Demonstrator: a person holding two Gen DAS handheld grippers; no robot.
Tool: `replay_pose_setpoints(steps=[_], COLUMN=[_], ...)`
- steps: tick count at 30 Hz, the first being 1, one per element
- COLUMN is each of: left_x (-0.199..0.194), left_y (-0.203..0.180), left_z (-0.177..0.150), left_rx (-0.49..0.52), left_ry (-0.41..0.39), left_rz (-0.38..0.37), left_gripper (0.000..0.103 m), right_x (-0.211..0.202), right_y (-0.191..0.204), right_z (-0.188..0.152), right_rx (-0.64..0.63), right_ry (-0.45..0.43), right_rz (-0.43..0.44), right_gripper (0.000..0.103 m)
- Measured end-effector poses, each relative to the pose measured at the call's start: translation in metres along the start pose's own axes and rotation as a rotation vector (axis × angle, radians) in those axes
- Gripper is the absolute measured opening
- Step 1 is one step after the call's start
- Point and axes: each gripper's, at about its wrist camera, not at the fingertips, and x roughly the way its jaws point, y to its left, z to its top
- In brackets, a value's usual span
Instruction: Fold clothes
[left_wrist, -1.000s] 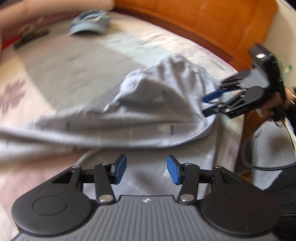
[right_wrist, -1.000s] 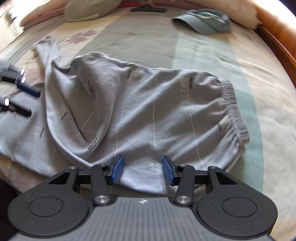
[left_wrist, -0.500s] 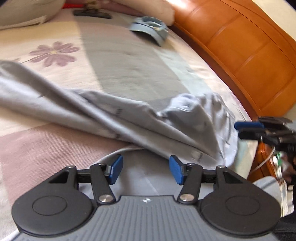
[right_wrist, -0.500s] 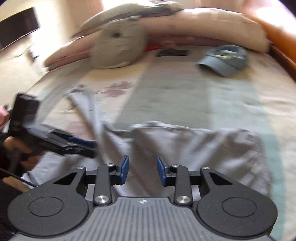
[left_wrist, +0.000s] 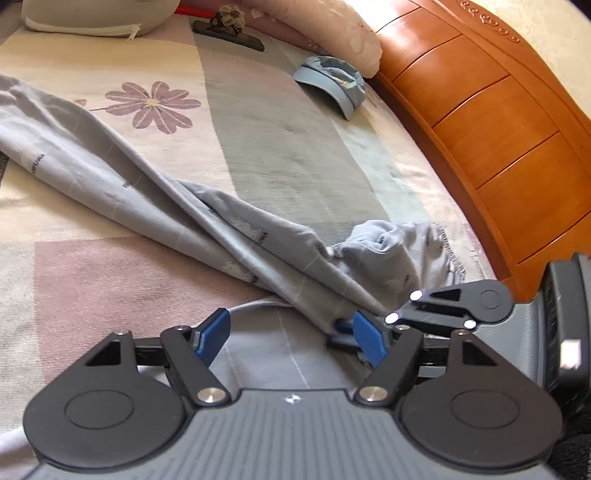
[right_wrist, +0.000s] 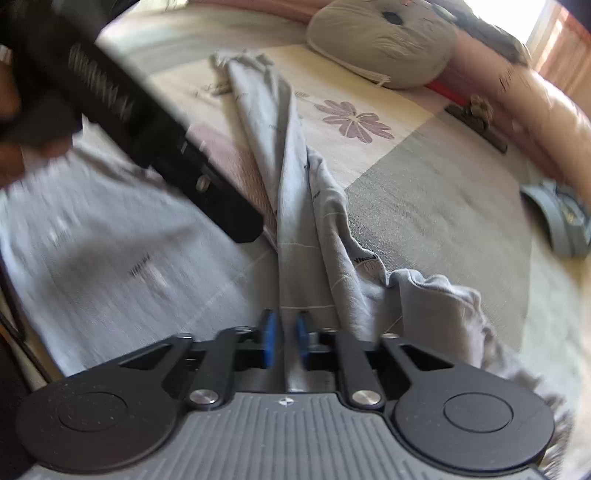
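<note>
The right gripper (right_wrist: 284, 339) pinched a fold of the grey trousers (left_wrist: 229, 221) while the left gripper (left_wrist: 291, 339) was opening over bare cloth — a grip best kept firm and drawn straight.

My right gripper (right_wrist: 284, 341) is pinched tight on a fold of the grey trousers (right_wrist: 295, 206), which stretch away across the flowered bedspread (right_wrist: 424, 206). The left gripper (right_wrist: 207, 192) crosses blurred at upper left. I see a blue cap (right_wrist: 561, 221) at right, a round cushion (right_wrist: 384, 40) beyond.

Trousers (left_wrist: 229, 225) across bed (left_wrist: 280, 122); cap (left_wrist: 332, 85) beyond, near headboard (left_wrist: 491, 110).
</note>
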Motion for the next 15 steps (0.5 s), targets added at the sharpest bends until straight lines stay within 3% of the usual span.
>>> replay_pose_setpoints(steps=[6,12,14,15], left_x=[0.007,0.029,0.038,0.041], left_y=[0.007,0.016,0.015,0.015], left_z=[-0.001,0.002,0.003,0.003], left_rx=[-0.095,-0.214,-0.23,-0.232], left_ry=[-0.002,0.006,0.018,0.017], left_rz=[-0.085,-0.193,-0.203,-0.201], left_gripper=[0.075,0.075,0.075,0.075], right_x=[-0.021,-0.035,-0.036,-0.036], right_y=[-0.017,-0.038,-0.038,-0.036], right_z=[-0.001,-0.007,-0.011,-0.011], right_rx=[0.075,0.241,0.27,0.269], right_ry=[-0.063,-0.093,-0.096,-0.099], right_rz=[-0.009,0.157,0.184,0.156], right_gripper=[0.003,0.003,0.003,0.004])
